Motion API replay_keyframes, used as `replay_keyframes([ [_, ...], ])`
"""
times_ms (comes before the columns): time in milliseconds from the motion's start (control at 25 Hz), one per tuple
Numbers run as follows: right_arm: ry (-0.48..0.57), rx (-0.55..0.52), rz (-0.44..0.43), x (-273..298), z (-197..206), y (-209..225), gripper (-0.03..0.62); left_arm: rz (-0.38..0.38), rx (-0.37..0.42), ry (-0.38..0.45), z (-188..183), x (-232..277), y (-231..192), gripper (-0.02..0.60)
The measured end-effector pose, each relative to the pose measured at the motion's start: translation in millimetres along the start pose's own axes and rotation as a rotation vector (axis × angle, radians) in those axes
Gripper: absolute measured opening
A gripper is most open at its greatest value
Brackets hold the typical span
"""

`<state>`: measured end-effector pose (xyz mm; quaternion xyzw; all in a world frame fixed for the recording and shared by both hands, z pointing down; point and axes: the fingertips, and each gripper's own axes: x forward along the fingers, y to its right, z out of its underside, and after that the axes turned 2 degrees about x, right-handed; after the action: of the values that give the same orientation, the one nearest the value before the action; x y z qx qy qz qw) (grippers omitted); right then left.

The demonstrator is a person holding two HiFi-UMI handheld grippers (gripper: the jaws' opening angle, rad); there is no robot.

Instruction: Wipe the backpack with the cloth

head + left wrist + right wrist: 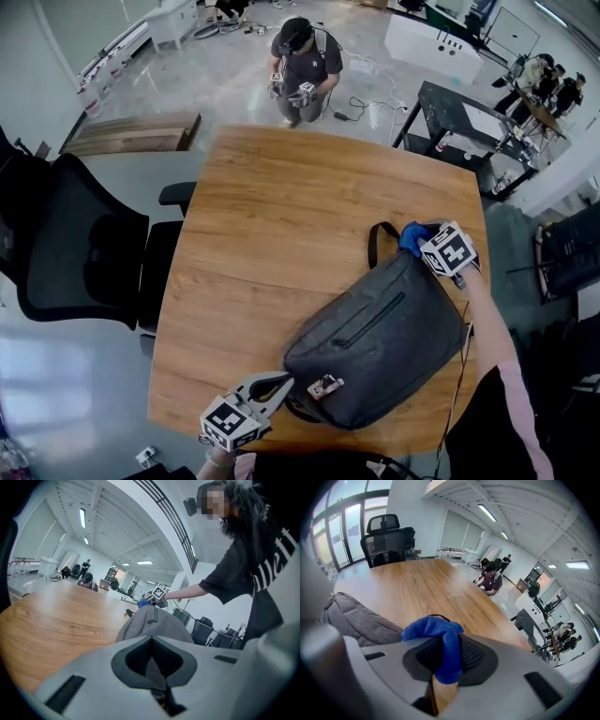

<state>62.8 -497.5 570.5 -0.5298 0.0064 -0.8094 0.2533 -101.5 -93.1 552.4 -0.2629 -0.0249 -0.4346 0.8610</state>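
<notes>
Right gripper [449,645]: jaws clamped on the blue cloth [433,629], a bunched wad standing out past the tips. Left gripper [152,641]: jaws closed, pinching a strip of grey fabric at the backpack's [151,625] near end.

Head view: the backpack lies flat on the near-right part of the wooden table [272,216], carry loop [375,242] pointing to the far side. The cloth sits at the backpack's far end just beside the loop; contact cannot be confirmed. The left gripper is at the opposite, near-left end

wooden table [281,216] | black office chair [75,253] (left) | glossy grey floor [234,84] | ceiling strip lights [487,513]
</notes>
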Motion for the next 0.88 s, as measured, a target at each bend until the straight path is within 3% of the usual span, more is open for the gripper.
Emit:
replay_keyframes([
  [320,-0.097,-0.154,0.020,2,-8,-11,0.078,-0.045,-0.022,0.016,3,-24,-32,-0.003],
  [520,-0.108,-0.240,0.023,-3,-40,-33,0.078,-0.054,-0.024,0.039,-1,-50,-50,-0.003],
  [880,-0.156,-0.380,-0.125,10,-58,-107,0.078,-0.061,-0.025,0.072,-1,-60,-56,-0.003],
])
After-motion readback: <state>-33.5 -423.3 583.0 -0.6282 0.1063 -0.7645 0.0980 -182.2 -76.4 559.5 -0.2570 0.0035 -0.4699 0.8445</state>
